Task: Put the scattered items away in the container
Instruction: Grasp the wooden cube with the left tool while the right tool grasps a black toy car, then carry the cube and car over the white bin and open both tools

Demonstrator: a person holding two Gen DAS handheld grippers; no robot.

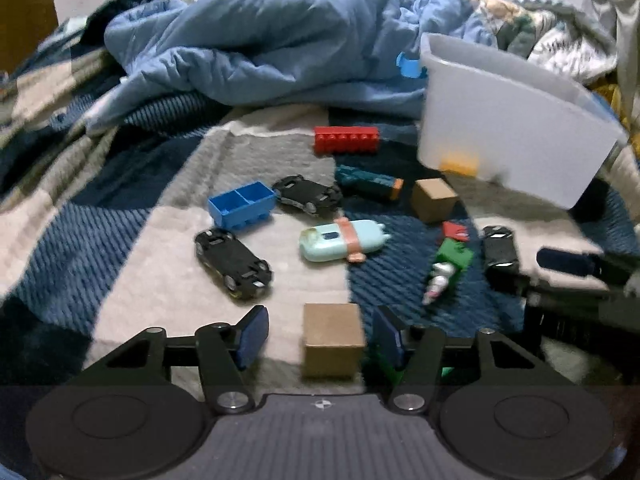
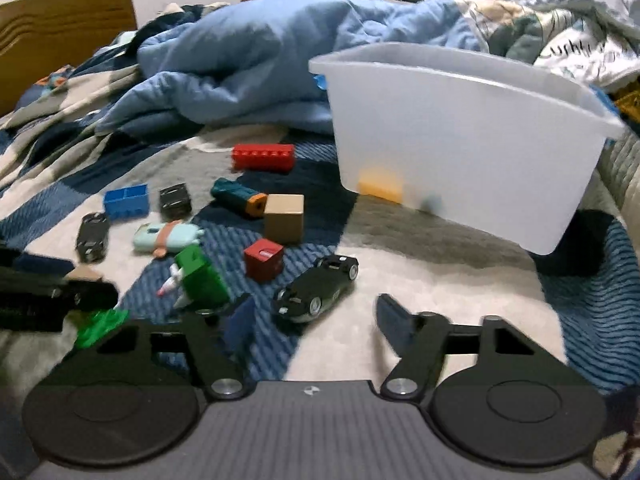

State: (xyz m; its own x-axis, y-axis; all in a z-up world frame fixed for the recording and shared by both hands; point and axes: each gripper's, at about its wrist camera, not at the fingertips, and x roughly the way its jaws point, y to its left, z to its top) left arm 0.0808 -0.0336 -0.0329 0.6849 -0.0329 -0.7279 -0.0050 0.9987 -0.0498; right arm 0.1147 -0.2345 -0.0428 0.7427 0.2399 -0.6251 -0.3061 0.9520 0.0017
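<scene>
A: Where does the wooden cube (image 1: 333,340) lie?

B: On the bed, between the spread, empty jaws of the left gripper (image 1: 320,338), nearer its right finger.

A: And the right gripper (image 2: 316,322)?

B: Jaws wide, empty; black car (image 2: 316,288) just ahead, lying diagonally. Container (image 2: 460,140) beyond, to the right.

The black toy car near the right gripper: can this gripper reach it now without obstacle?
Probably yes. The right gripper is open and the black toy car lies just ahead between its fingers, with nothing lying between; the green block sits aside to its left.
</scene>
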